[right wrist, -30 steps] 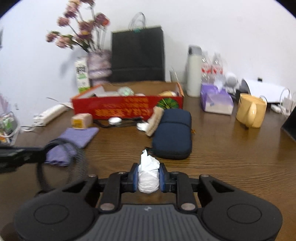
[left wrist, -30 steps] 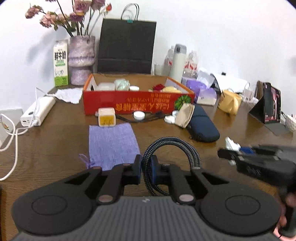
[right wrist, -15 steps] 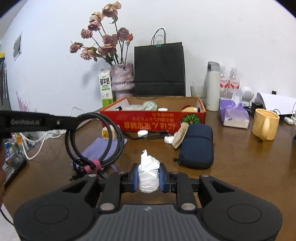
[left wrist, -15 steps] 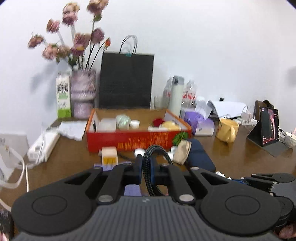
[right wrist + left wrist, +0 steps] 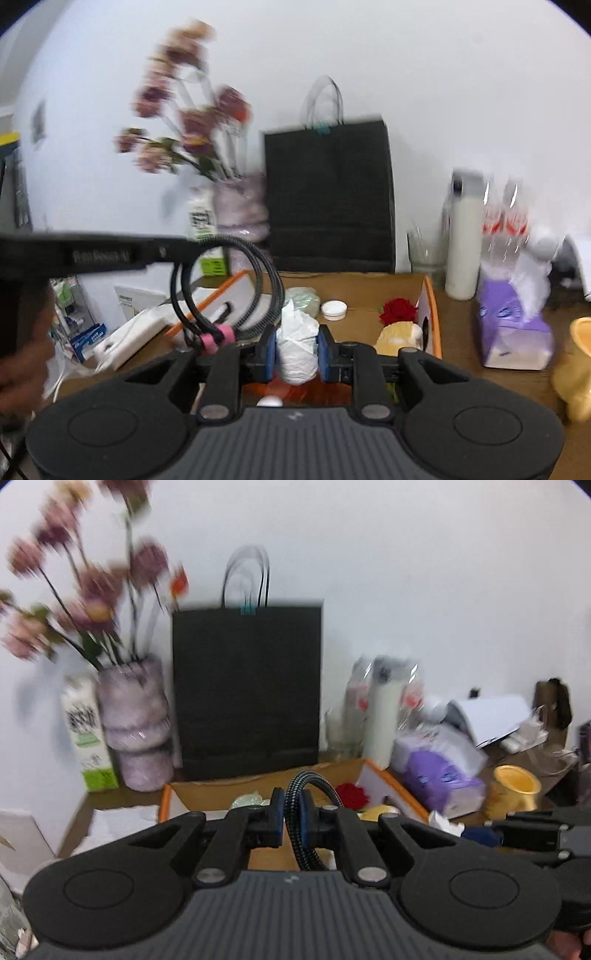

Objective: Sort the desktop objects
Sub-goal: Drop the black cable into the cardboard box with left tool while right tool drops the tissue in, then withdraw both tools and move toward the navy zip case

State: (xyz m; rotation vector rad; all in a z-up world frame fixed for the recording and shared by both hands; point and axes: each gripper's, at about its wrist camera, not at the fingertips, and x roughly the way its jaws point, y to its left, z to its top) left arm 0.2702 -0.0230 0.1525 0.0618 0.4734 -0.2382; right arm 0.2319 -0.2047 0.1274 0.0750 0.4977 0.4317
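My left gripper [image 5: 292,818] is shut on a coiled black braided cable [image 5: 301,829]. In the right wrist view the coil [image 5: 258,280] hangs from the left gripper over the left end of the box, bound by a pink strap. My right gripper [image 5: 297,349] is shut on a crumpled white tissue [image 5: 297,343]. Both grippers are raised just in front of the open orange cardboard box [image 5: 428,306]. In the box lie a red flower [image 5: 398,309], a white lid [image 5: 333,308] and a pale green bundle [image 5: 303,297]. The right gripper's fingertips [image 5: 480,832] show at the right of the left wrist view.
Behind the box stand a black paper bag [image 5: 247,690], a vase of pink flowers [image 5: 135,723], a milk carton [image 5: 88,734], a white flask [image 5: 463,236] and bottles. A purple tissue pack [image 5: 511,328] and yellow mug [image 5: 515,788] sit right. A white power strip [image 5: 129,336] lies left.
Both grippers rose from the table and moved forward toward the orange box, each still holding its object. The purple cloth and the dark pouch dropped out of view.
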